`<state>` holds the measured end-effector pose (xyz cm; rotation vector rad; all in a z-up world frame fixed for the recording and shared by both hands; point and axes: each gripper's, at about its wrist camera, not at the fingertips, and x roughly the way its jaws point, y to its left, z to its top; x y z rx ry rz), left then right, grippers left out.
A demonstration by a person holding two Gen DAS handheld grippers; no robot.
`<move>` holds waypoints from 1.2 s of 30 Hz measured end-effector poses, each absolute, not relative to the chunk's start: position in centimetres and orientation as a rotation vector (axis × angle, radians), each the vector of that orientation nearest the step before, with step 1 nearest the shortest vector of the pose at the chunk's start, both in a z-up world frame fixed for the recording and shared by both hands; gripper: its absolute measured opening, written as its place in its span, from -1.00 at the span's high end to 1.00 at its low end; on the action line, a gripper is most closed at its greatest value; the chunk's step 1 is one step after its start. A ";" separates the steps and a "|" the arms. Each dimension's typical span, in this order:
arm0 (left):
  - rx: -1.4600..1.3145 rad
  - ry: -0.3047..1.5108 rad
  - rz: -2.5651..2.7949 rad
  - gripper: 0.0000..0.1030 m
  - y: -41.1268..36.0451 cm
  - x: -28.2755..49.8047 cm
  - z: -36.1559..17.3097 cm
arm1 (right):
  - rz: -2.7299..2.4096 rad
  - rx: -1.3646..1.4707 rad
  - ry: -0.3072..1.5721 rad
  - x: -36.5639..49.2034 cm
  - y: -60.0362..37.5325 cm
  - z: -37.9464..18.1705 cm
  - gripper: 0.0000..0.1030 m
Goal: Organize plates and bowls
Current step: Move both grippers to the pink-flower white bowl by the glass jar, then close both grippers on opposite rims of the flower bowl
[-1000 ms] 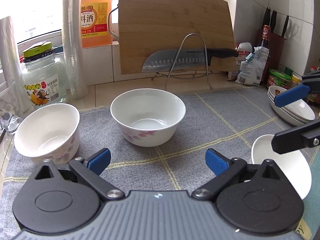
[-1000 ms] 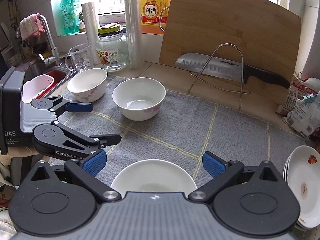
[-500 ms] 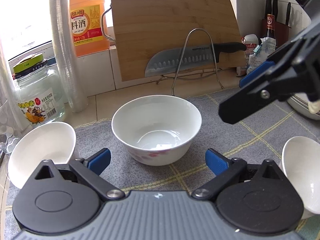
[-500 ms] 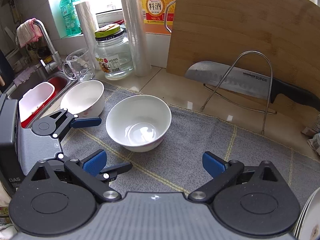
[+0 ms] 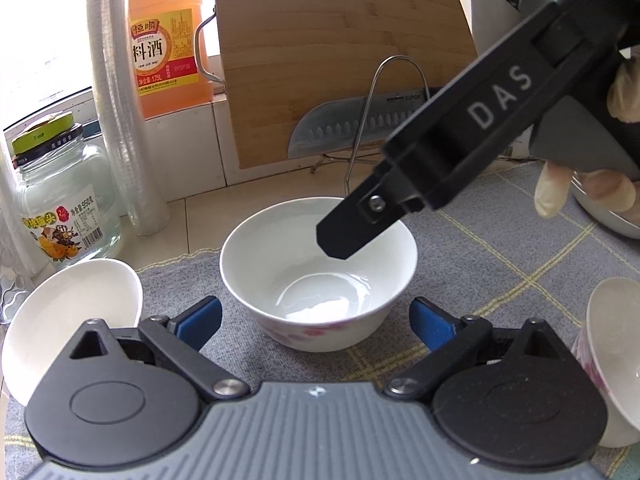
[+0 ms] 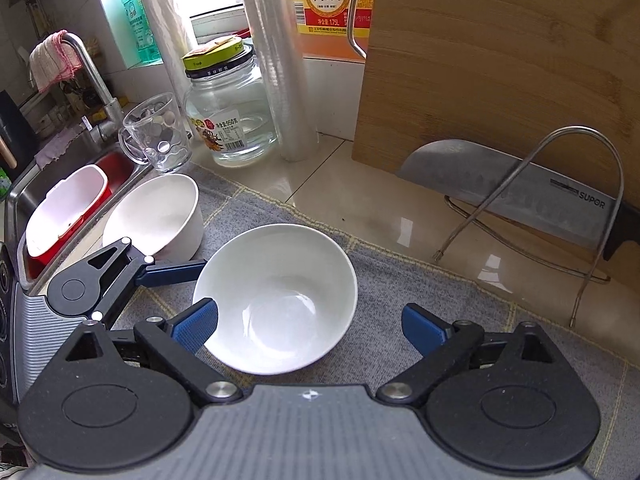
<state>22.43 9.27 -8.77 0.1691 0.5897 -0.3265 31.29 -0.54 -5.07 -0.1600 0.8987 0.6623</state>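
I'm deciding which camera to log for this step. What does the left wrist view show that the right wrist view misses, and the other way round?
Only the left wrist view shows a third bowl at its right edge and the gloved hand holding the right gripper's body. Only the right wrist view shows the sink with a red and white tub, the faucet, a glass mug and a green soap bottle. Both show the middle bowl on the grey mat, the side bowl, glass jar, cutting board, knife, and both open grippers: left gripper, right gripper.
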 end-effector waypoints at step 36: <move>0.141 0.580 -0.352 -0.71 9.3 22.3 -8.5 | 0.683 -0.173 0.924 33.5 1.1 -6.4 -0.23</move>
